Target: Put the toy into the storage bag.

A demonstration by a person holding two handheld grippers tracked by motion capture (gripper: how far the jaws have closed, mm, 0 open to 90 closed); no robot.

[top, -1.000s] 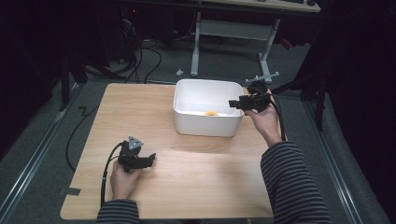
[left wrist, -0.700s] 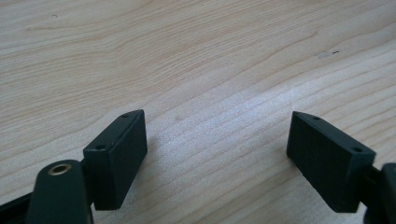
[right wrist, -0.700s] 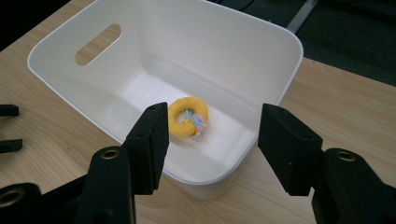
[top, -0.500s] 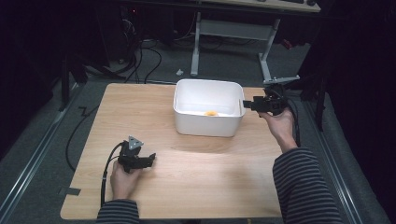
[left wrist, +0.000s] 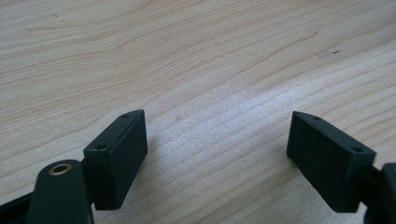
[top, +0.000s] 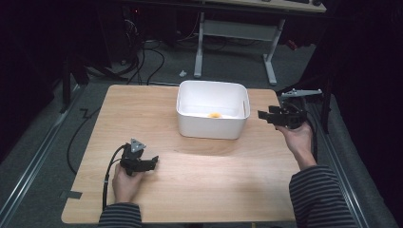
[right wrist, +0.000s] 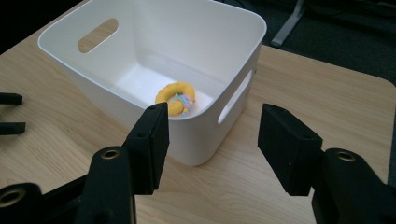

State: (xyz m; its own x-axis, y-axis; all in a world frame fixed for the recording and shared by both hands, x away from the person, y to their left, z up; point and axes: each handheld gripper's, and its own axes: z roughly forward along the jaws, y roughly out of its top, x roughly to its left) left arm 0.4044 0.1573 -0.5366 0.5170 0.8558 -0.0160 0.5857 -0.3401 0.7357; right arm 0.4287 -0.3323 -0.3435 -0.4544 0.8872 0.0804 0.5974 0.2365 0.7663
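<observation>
right hand-held gripper (right wrist: 212, 140): released, empty, right of white bin (top: 190, 121) | left hand-held gripper (left wrist: 217, 158): released on worktop (top: 142, 109) | risk: a jaw knocks the bin wall when reaching for donut (right wrist: 177, 98), shoving bin

High view looks down over the light wooden table (top: 199, 190); right gripper view shares its white plastic bin (right wrist: 196, 56), way closer.

A yellow doughnut (right wrist: 176, 98) with coloured sprinkles lies flat on the bottom of the white bin (right wrist: 196, 135). The bin is rectangular, open on top, with oval handle holes, and it stands upright on my surface (top: 204, 190).
</observation>
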